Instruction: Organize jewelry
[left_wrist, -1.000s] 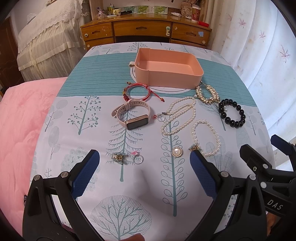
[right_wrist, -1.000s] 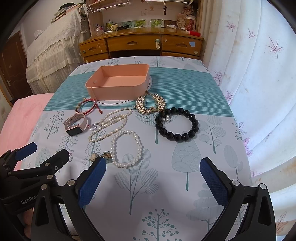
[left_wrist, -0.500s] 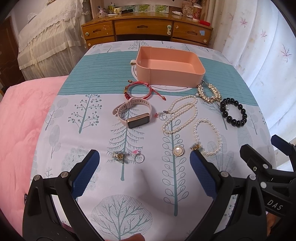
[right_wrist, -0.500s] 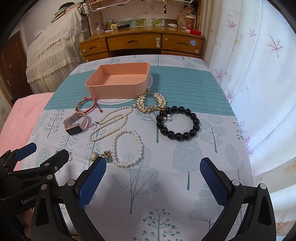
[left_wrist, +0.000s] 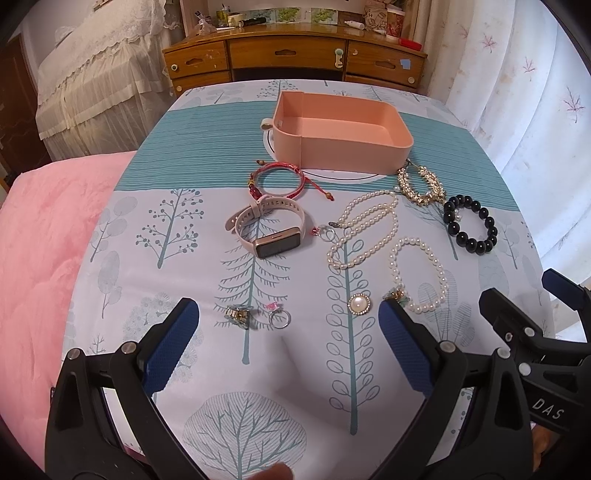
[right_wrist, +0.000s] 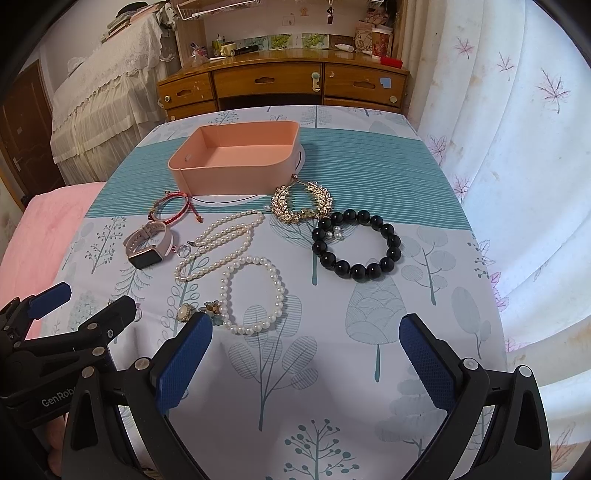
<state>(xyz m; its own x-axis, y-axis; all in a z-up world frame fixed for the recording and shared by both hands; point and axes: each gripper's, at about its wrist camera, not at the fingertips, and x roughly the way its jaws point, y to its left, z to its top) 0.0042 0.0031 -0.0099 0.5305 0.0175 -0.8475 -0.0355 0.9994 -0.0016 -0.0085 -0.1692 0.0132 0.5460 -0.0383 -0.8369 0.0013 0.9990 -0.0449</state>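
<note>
Jewelry lies spread over the table (left_wrist: 155, 206), all of it outside the pink tray (left_wrist: 343, 136) at the upper middle of the frame, which looks empty, so I judge nothing sorted yet. My left hand-held gripper (left_wrist: 288, 350) gapes wide and empty at the bottom; two rings (left_wrist: 258, 315) sit just above its gap. My right hand-held gripper (right_wrist: 306, 365) is equally spread, holding nothing, with the pearl bracelet (right_wrist: 253, 295) just above its left fingertip.

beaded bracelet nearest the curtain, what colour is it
Glossy black beaded bracelet, clearest in the right wrist view.
</note>
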